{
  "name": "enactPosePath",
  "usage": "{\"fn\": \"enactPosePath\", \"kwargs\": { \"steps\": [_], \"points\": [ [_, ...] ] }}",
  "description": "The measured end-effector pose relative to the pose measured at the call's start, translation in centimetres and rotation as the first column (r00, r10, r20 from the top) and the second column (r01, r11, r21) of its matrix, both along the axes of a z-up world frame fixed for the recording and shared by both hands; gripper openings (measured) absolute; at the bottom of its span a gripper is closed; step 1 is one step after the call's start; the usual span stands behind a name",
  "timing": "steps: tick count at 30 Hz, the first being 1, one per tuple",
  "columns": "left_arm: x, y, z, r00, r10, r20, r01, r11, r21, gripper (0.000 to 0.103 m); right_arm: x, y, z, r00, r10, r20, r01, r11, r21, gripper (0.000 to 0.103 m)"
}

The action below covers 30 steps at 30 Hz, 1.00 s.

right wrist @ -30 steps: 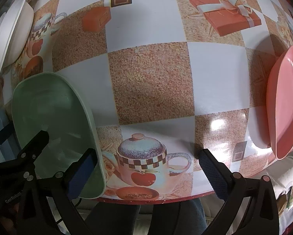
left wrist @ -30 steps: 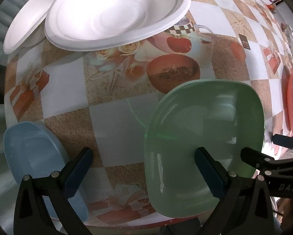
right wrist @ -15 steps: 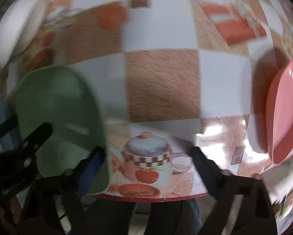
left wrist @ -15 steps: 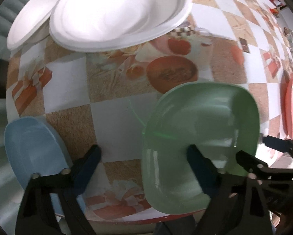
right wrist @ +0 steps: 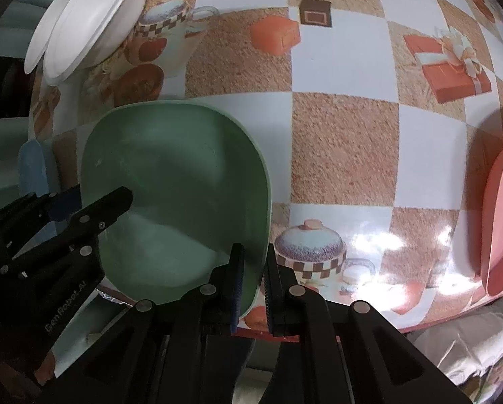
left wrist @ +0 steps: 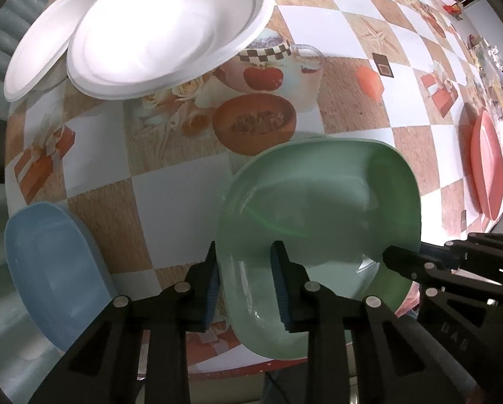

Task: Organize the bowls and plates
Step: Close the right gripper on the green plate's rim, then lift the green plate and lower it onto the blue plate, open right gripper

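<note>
On the checkered table (right wrist: 345,155), along its near edge, I have the green dish (left wrist: 318,195) between my two tongs, and it is the piece in hand. Two white plates (left wrist: 164,30) overlap at the far left corner, a blue dish (left wrist: 52,269) sits at the near left corner, and a pink dish (right wrist: 500,222) hangs over the right edge.

My left tongs (left wrist: 246,284) have just been closing and now clamp the green dish's left rim, one pad outside the wall and one inside. My right tongs (right wrist: 253,284) have just been closing too, and pinch the rim at the dish's near right corner, wall between the pads.

I judge this the pickup step: both grips look set, and the dish seems tipped off the cloth on its near side, though I cannot tell if it is fully clear. Next I need to raise both hands evenly, keep the dish level, and carry it toward a matching dish for stacking, the blue one being nearest.
</note>
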<state>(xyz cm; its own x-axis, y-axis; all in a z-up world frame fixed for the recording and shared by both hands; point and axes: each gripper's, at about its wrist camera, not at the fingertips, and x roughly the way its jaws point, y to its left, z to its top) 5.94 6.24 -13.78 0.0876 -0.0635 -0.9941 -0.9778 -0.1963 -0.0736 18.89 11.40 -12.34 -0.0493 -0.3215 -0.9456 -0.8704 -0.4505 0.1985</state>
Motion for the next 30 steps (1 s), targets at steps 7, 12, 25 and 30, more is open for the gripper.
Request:
{"fn": "enactPosePath", "kwargs": {
  "steps": [7,12,25,30],
  "points": [
    [0.6,-0.8,0.6,1.0,0.011,-0.015,-0.011,1.0,-0.011,0.028,-0.4,-1.5,0.4,0.999,0.029,0.027,-0.029,0.999,0.017,0.012],
    [0.2,-0.8,1.3,0.999,0.033,-0.027,-0.034,0.999,-0.007,0.022,-1.5,-2.6,1.6,0.997,0.058,0.05,-0.061,0.996,0.063,0.012],
    [-2.0,-1.2,9.4,0.992,0.115,-0.043,-0.11,0.988,0.105,0.022,-4.0,-3.3,7.0,0.996,0.086,0.013,-0.087,0.991,0.099,0.012],
    [-4.0,-3.5,11.4,0.985,0.161,-0.063,-0.15,0.977,0.148,0.022,-6.2,-3.7,9.1,0.993,0.117,-0.006,-0.115,0.986,0.119,0.012]
  ]
}}
